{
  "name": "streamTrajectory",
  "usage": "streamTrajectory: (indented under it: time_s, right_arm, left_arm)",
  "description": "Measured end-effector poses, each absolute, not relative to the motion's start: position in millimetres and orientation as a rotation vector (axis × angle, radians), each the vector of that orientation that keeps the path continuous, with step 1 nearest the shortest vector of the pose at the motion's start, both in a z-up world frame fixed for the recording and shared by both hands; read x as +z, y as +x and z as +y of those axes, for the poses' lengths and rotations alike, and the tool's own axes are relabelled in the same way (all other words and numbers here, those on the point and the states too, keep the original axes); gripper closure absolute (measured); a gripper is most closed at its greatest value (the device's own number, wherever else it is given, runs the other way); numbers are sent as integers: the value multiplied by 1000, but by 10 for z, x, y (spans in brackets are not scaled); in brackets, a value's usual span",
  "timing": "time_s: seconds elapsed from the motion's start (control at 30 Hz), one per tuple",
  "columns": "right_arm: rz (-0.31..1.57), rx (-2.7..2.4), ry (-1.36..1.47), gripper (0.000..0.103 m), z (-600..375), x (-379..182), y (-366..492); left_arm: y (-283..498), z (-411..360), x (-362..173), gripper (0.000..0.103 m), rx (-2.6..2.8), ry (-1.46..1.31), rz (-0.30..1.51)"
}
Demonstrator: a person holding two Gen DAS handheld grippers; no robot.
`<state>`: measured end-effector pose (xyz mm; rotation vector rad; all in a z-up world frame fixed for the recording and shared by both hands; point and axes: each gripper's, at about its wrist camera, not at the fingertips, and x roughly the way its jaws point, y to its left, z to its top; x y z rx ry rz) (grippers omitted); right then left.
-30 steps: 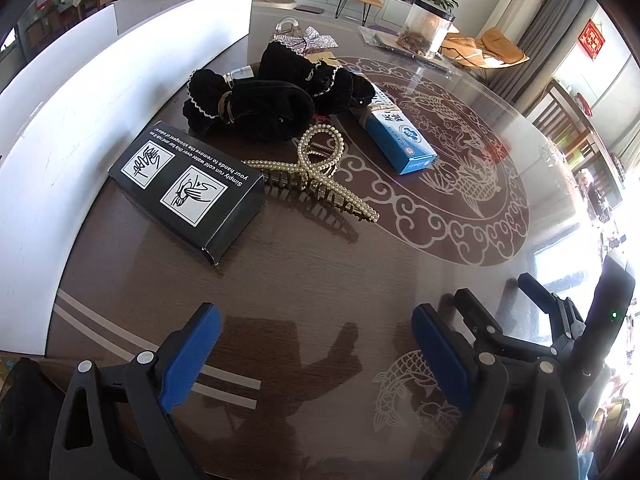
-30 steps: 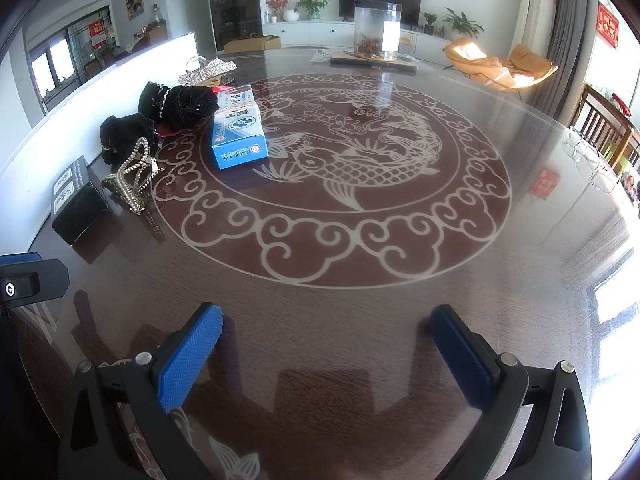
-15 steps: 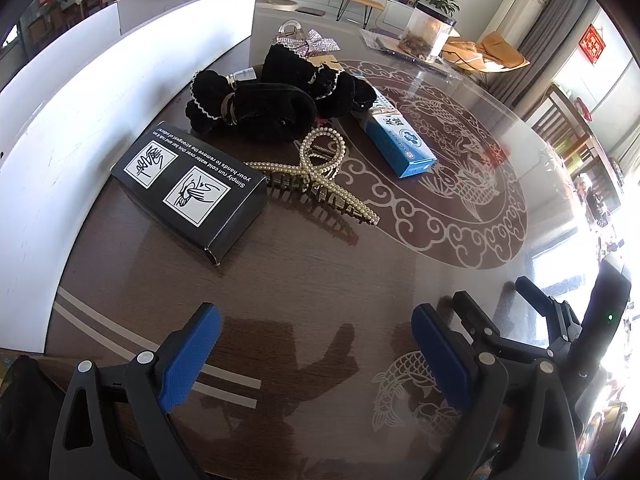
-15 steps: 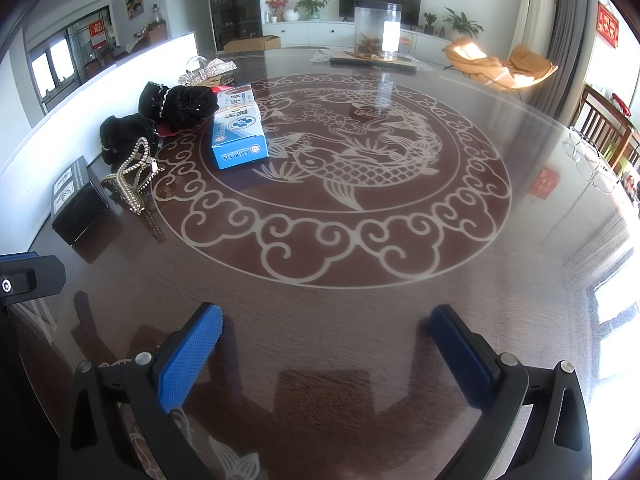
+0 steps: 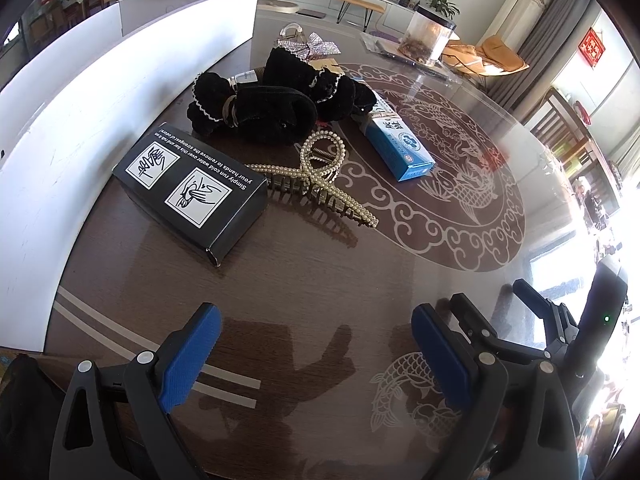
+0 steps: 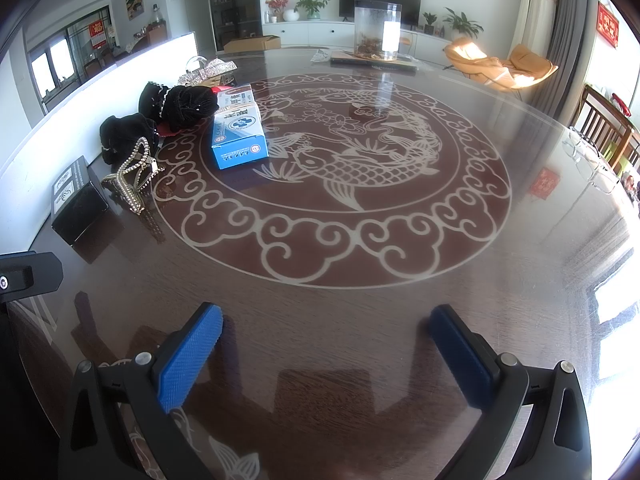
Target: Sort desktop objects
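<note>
left tongs (image 5: 316, 348) — wide apart, empty | right tongs (image 6: 326, 344) — wide apart, empty, above table (image 6: 360, 292)

box (image 5: 192, 190) near left on counter (image 5: 320, 280), beside the board (image 5: 60, 120) along the left edge | pearl clip (image 5: 316, 178) touching box's right end | plush pile (image 5: 272, 108) behind both | carton (image 5: 396, 142) right of clip | fish tank (image 6: 377, 30) at far edge

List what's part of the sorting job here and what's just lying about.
To sort: black box, pearl hair claw, blue box, black scrunchies, silver bow.

Lying about: fish tank, white board, glasses.
</note>
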<state>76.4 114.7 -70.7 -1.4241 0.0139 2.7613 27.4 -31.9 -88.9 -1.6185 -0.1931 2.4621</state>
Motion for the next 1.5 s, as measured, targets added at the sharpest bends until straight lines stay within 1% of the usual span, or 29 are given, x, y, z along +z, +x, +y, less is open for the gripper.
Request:
streamTrajectory:
  time_s: [0.83, 0.97, 1.03, 1.17, 1.33, 1.5]
  right_arm:
    - [14, 2761, -1424, 0, 1147, -705, 764]
    - [14, 2761, -1424, 0, 1146, -705, 763]
    - [14, 2761, -1424, 0, 1147, -705, 765]
    - [14, 2761, -1424, 0, 1148, -704, 766]
    - [14, 2761, -1424, 0, 1148, -704, 768]
    - [14, 2761, -1424, 0, 1148, -703, 767]
  left_arm:
    - [283, -335, -892, 6, 2459, -1611, -206]
    - [289, -369, -861, 6, 2463, -1593, -230]
    - [300, -417, -832, 6, 2466, -1573, -266]
    - [321, -624, -785, 6, 2502, -1542, -428]
    - [294, -822, -755, 6, 2585, -1498, -560]
    - [6, -1007, -862, 6, 2654, -1572, -699]
